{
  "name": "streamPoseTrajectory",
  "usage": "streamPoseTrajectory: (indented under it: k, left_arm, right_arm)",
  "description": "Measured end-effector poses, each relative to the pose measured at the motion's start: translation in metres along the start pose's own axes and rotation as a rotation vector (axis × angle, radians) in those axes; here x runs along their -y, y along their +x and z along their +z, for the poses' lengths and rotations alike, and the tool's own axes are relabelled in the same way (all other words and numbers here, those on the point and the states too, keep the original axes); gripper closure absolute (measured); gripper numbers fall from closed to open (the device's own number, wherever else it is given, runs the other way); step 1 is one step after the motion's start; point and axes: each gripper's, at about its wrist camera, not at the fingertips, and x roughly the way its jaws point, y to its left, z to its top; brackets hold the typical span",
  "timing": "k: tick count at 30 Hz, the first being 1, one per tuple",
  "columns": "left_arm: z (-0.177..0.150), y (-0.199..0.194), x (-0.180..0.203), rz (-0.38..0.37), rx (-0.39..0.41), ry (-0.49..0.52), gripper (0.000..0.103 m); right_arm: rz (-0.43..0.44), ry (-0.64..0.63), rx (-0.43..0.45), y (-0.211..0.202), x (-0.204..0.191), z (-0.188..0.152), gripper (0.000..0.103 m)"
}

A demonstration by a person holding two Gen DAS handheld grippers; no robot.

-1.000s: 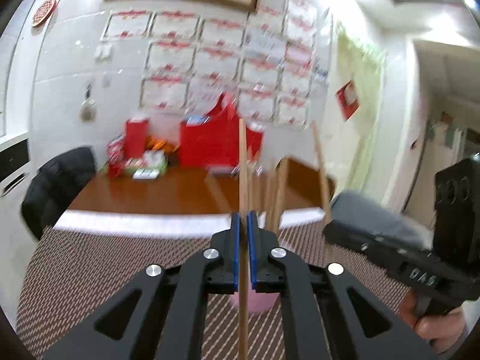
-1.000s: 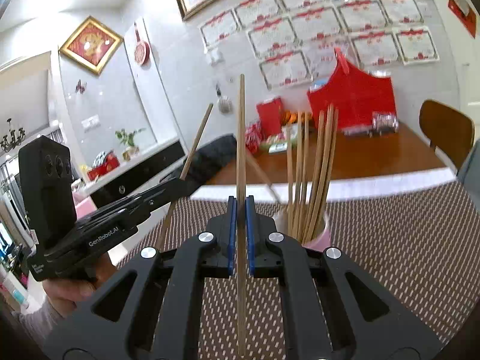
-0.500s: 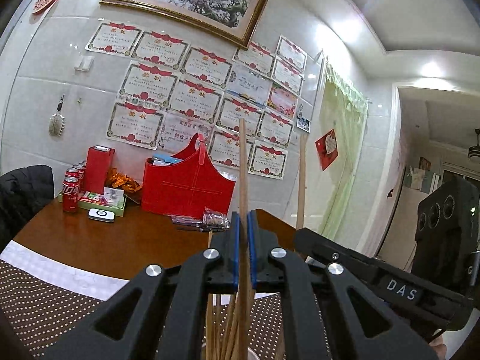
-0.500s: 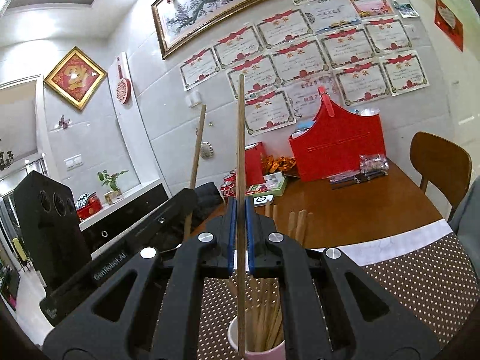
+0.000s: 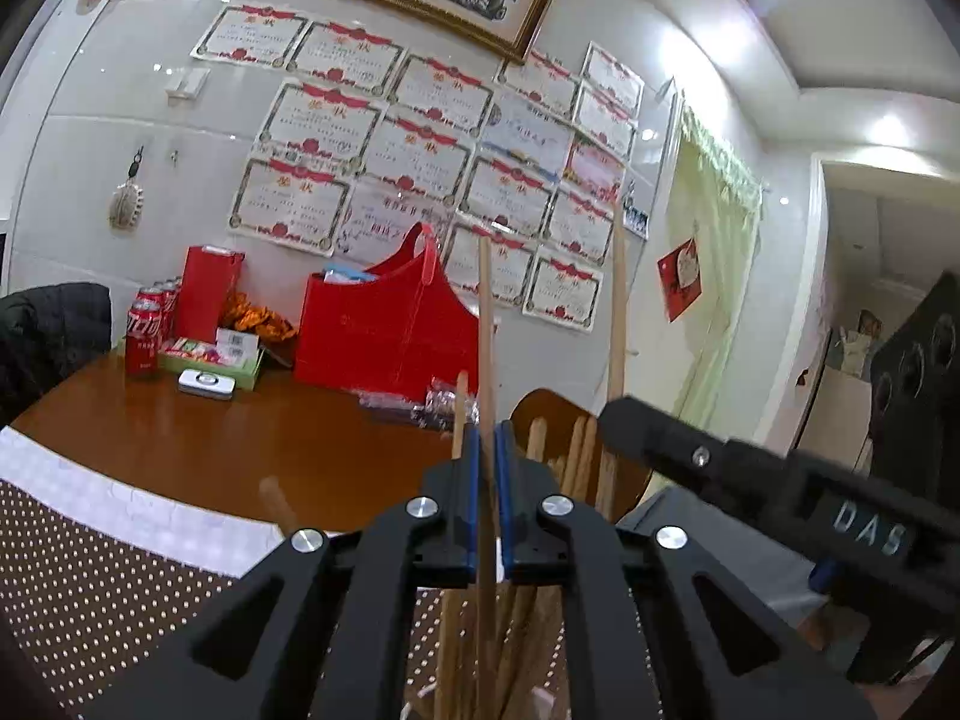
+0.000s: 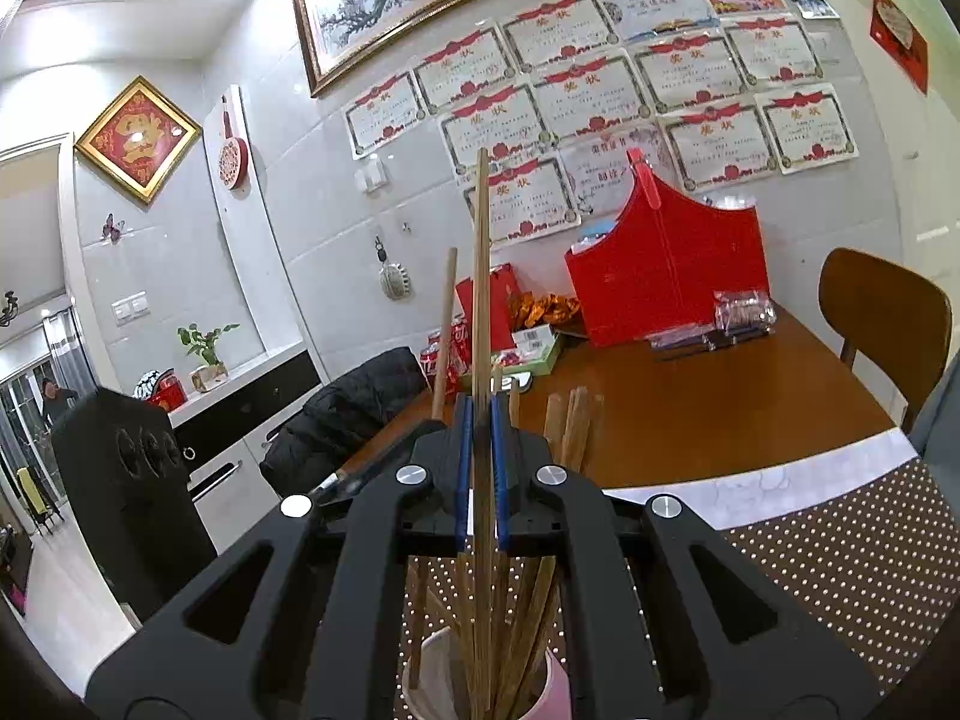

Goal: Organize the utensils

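Note:
My left gripper (image 5: pixel 486 450) is shut on a wooden chopstick (image 5: pixel 486 324) held upright, its lower end among several chopsticks (image 5: pixel 576 456) standing below. My right gripper (image 6: pixel 478 420) is shut on another upright chopstick (image 6: pixel 480 252), its lower end inside a pink cup (image 6: pixel 555 693) that holds several chopsticks (image 6: pixel 573 420). The right gripper's body (image 5: pixel 750 480) with its chopstick (image 5: pixel 618 300) shows at the right of the left wrist view. The left gripper's body (image 6: pixel 120 480) and its chopstick (image 6: pixel 445 324) show at the left of the right wrist view.
The cup stands on a brown dotted mat (image 6: pixel 840 552) on a wooden table (image 6: pixel 690 408). At the table's far side are a red basket (image 6: pixel 666 264), soda cans (image 5: pixel 143 330) and small boxes. A wooden chair (image 6: pixel 882 312) stands at right, a dark jacket (image 6: pixel 354 414) at left.
Both grippers tilted up and then dropped lower over the cup, each still holding its chopstick. The chopstick ends now sit down among those in the cup.

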Motion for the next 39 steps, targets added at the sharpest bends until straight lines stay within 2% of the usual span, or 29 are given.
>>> streamPoseTrajectory:
  k: [3,4,5,6,7,8,10,13,18,28,33,39]
  left_arm:
    - [-0.006,-0.002,-0.004,0.022,-0.026,-0.007,0.097]
    - [-0.007,-0.004,-0.005,0.026,-0.032,-0.005,0.089]
    - [-0.007,-0.008,-0.005,0.034,-0.033,0.006,0.08]
    - [-0.006,-0.012,-0.005,0.043,-0.028,0.014,0.06]
    - [-0.005,-0.017,-0.004,0.056,-0.019,0.026,0.05]
    - [-0.004,-0.022,-0.004,0.062,-0.015,0.034,0.046]
    - [0.001,-0.032,-0.002,0.066,-0.011,0.054,0.035]
    - [0.008,-0.047,0.003,0.098,-0.01,0.088,0.029]
    - [0.018,-0.073,0.014,0.196,-0.045,0.14,0.023]
    - [0.033,-0.148,0.041,0.342,-0.089,0.19,0.022]
    - [0.038,-0.18,0.06,0.359,-0.13,0.2,0.022]
    - [0.037,-0.217,0.077,0.36,-0.133,0.199,0.022]
  right_arm:
    - [-0.01,0.013,-0.021,0.003,0.003,-0.006,0.095]
    - [-0.014,0.02,-0.033,0.003,0.005,-0.008,0.093]
    - [-0.018,0.029,-0.037,0.002,0.008,-0.009,0.076]
    - [-0.026,0.042,-0.035,-0.002,0.011,-0.01,0.056]
    - [-0.034,0.059,-0.023,-0.006,0.013,-0.011,0.017]
    - [-0.037,0.077,0.011,-0.016,0.016,-0.011,0.013]
    - [-0.038,0.086,0.03,-0.027,0.017,-0.009,0.013]
    - [-0.053,0.099,0.035,-0.04,0.017,-0.004,0.006]
    - [-0.127,0.086,0.004,-0.06,0.008,0.002,0.006]
    - [-0.238,0.017,-0.041,-0.119,-0.035,-0.006,0.006]
    - [-0.312,-0.03,-0.06,-0.151,-0.059,-0.013,0.006]
    - [-0.372,-0.08,-0.07,-0.182,-0.087,-0.027,0.006]
